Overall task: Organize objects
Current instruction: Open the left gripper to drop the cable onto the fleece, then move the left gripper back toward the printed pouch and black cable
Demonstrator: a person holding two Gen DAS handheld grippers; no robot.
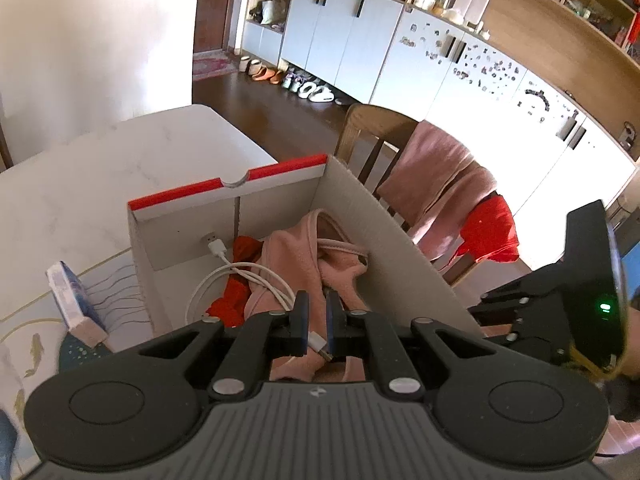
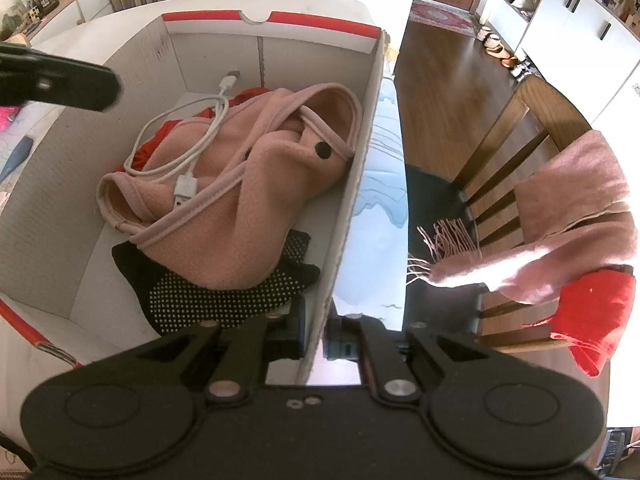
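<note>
A white cardboard box with a red rim [image 1: 224,188] [image 2: 320,24] stands on the table. Inside lie a pink fleece garment [image 2: 248,208] [image 1: 296,256], a red cloth [image 1: 232,300], a black dotted sock [image 2: 216,300] and a coiled white USB cable [image 2: 180,148] [image 1: 240,272]. My left gripper [image 1: 316,300] hovers shut above the box contents and holds nothing; the cable's plug [image 1: 316,342] lies below it on the garment. One of its fingers [image 2: 60,84] shows at the box's left side. My right gripper [image 2: 318,320] [image 1: 560,312] is shut on the box's right wall [image 2: 360,152].
A wooden chair [image 2: 520,128] stands right of the table, draped with a pink fringed scarf [image 2: 560,220] and a red cloth [image 2: 592,320]. A blue-and-white pack [image 1: 72,304] lies on the table left of the box. White cabinets [image 1: 352,40] line the far wall.
</note>
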